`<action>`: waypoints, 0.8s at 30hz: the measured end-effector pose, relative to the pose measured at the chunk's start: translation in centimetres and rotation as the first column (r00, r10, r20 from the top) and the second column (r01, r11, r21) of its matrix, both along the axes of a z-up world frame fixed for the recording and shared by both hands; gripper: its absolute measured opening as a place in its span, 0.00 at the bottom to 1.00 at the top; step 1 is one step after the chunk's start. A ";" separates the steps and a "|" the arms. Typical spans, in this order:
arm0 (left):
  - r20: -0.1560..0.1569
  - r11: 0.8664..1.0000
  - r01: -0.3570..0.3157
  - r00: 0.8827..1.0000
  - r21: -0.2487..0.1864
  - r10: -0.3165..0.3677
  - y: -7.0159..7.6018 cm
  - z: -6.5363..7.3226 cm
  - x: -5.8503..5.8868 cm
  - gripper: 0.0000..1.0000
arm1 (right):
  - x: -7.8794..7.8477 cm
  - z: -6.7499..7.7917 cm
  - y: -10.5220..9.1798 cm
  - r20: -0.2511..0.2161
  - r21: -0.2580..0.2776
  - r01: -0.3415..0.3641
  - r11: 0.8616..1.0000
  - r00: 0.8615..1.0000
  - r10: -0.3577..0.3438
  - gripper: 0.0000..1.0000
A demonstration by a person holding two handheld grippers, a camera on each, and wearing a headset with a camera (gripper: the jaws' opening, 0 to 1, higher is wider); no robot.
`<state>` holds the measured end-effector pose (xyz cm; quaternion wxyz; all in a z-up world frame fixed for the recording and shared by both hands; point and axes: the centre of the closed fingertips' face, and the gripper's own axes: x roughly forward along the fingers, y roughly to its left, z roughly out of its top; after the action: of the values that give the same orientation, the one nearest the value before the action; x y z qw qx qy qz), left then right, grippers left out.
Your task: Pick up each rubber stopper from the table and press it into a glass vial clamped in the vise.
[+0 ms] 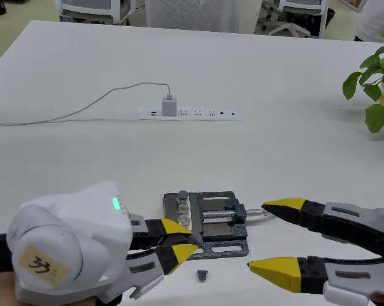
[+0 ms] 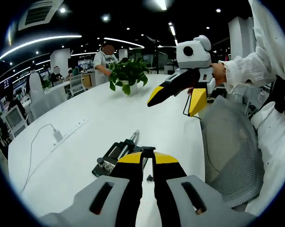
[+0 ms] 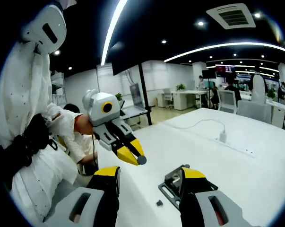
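Bright, even overhead light on the white matte tabletop (image 1: 242, 70), shadows soft. Long ceiling light strips (image 3: 116, 23) flare at the top of both gripper views; fisheye bends the edges.

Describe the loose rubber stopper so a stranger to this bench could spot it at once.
On the white table, find the dark metal vise. Just in front of its base lies the rubber stopper: a small dark grey plug, alone on bare tabletop, unlike the clear vials clamped in the vise.
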<state>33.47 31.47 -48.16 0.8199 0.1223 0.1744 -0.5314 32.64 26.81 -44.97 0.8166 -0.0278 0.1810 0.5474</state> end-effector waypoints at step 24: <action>0.094 0.999 0.051 0.994 -0.004 -0.051 -2.0 3.2 -1.4 0.04 | -0.6 0.7 2.5 -0.083 0.024 -0.020 1.000 0.996 0.022 0.18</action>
<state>32.12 29.47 -44.94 0.8137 0.1492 0.1307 -0.5464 32.05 29.35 -44.28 0.8028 0.0026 0.2083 0.5587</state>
